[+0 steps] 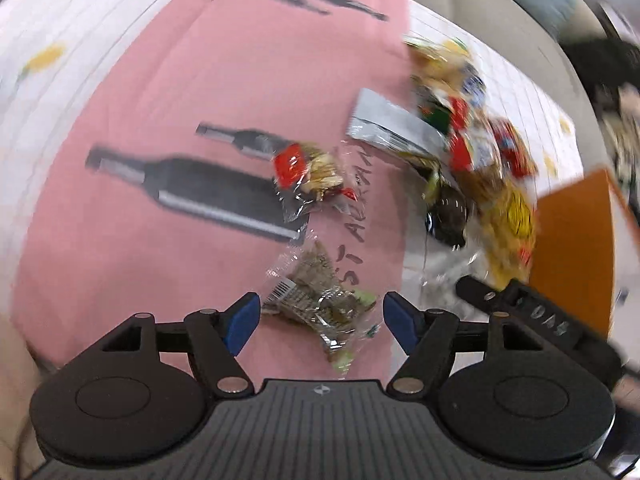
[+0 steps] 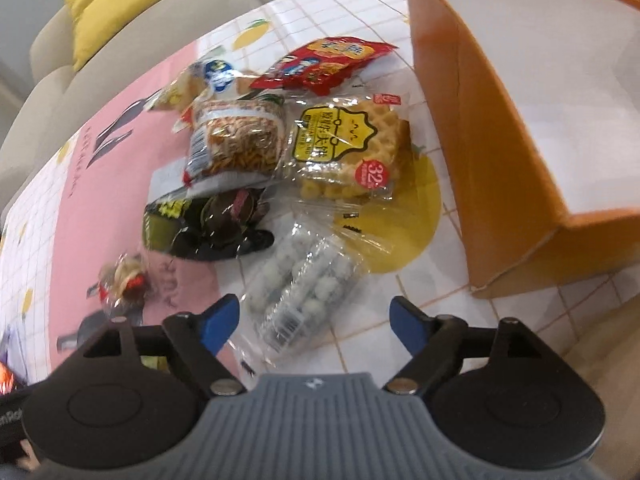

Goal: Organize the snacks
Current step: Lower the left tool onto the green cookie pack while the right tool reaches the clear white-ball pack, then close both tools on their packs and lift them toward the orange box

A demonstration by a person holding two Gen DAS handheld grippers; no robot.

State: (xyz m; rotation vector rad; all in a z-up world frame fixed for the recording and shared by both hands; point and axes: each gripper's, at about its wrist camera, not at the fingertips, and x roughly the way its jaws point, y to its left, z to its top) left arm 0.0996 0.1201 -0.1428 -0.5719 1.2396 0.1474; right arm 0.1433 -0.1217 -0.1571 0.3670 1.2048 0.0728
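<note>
My left gripper (image 1: pixel 322 318) is open over a clear packet of brownish snacks (image 1: pixel 320 300) that lies between its blue pads on the pink mat. A second clear packet with a red label (image 1: pixel 308 172) lies farther out. My right gripper (image 2: pixel 314 322) is open just short of a clear packet of white balls (image 2: pixel 304 280). Beyond it lie a waffle packet (image 2: pixel 348 148), a noodle-snack packet (image 2: pixel 236 140), a red bag (image 2: pixel 324 62) and a dark packet (image 2: pixel 212 220). An orange box (image 2: pixel 500 128) stands open at the right.
The snack pile (image 1: pixel 480 152) shows blurred at the right of the left wrist view, with the other gripper (image 1: pixel 532 320) and the orange box (image 1: pixel 576 248) beside it. A beige sofa with a yellow cushion (image 2: pixel 116 4) is behind the table.
</note>
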